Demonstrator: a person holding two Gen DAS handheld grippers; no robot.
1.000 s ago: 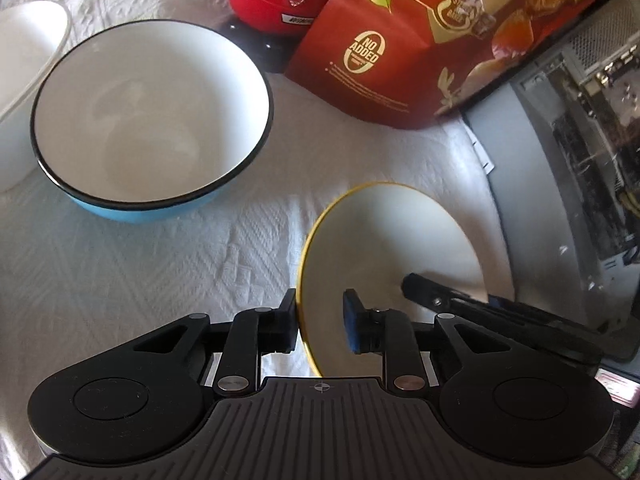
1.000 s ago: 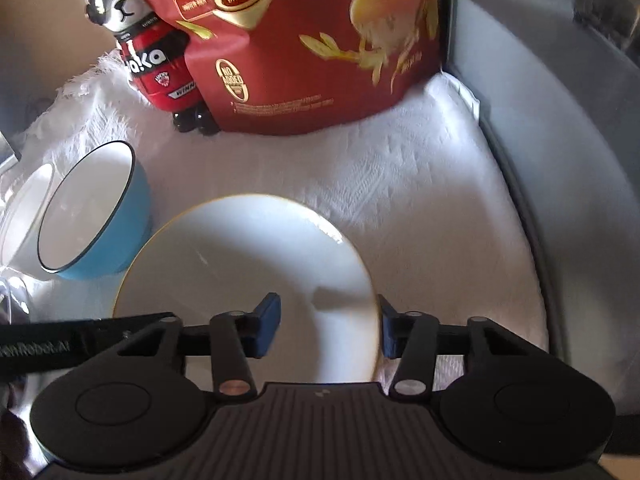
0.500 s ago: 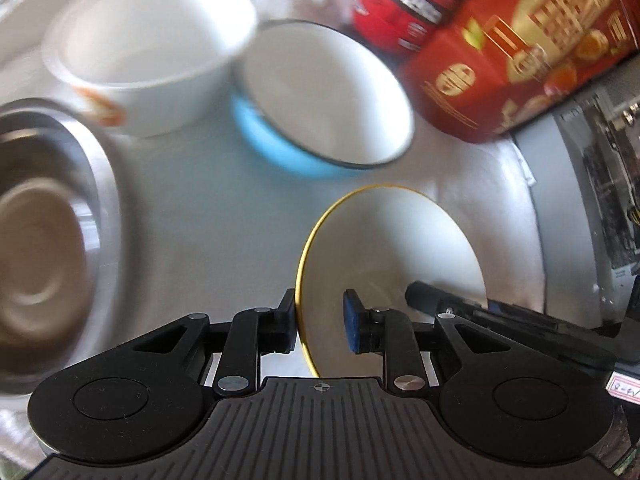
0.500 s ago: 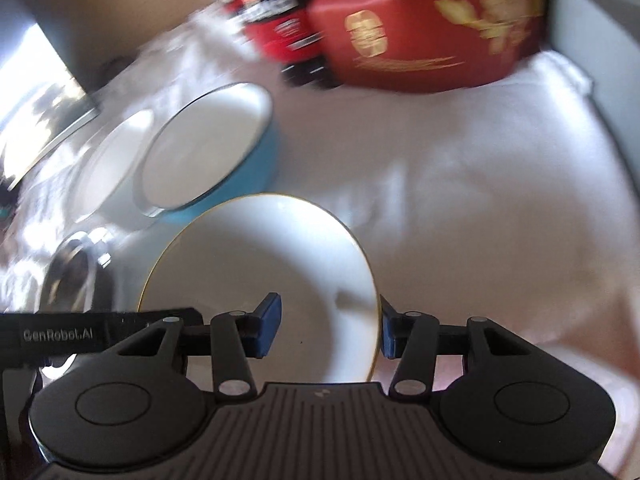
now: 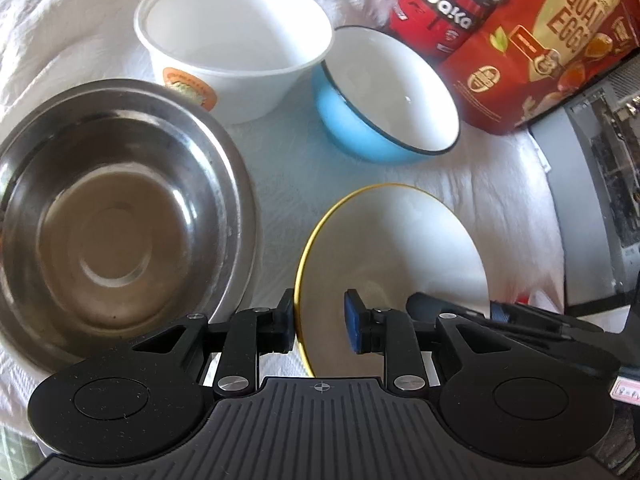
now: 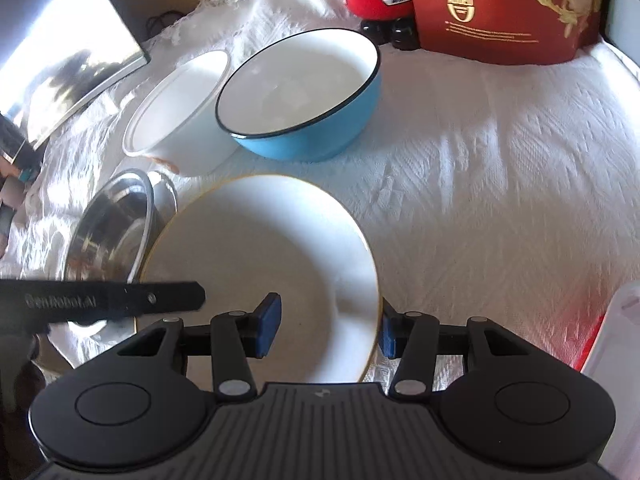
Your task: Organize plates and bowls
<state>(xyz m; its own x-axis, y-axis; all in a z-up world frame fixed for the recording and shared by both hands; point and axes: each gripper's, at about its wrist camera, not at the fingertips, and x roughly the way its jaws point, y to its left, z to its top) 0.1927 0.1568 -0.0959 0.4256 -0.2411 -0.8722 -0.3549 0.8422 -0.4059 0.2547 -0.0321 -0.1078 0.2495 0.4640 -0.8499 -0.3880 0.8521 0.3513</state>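
White cloth (image 6: 480, 184) covers the table, bowls crowded at the far side. I've got the plate (image 6: 260, 256) carried on two rims so it can't tip. My right gripper (image 6: 329, 328) has a pad either side of the near rim. My left gripper (image 5: 318, 326) straddles the left rim, jaws opening, inner pad clear. Steel bowl (image 5: 108, 216) sits just left, blue bowl (image 5: 384, 92) and white bowl (image 5: 236, 40) beyond; stacking spot, I'd guess.

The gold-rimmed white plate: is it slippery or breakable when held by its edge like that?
Probably stiff and breakable: the plate looks like glazed ceramic. Its glossy surface likely makes it slippery, and being pinched only at the rim by the right gripper, it may tilt or slide.
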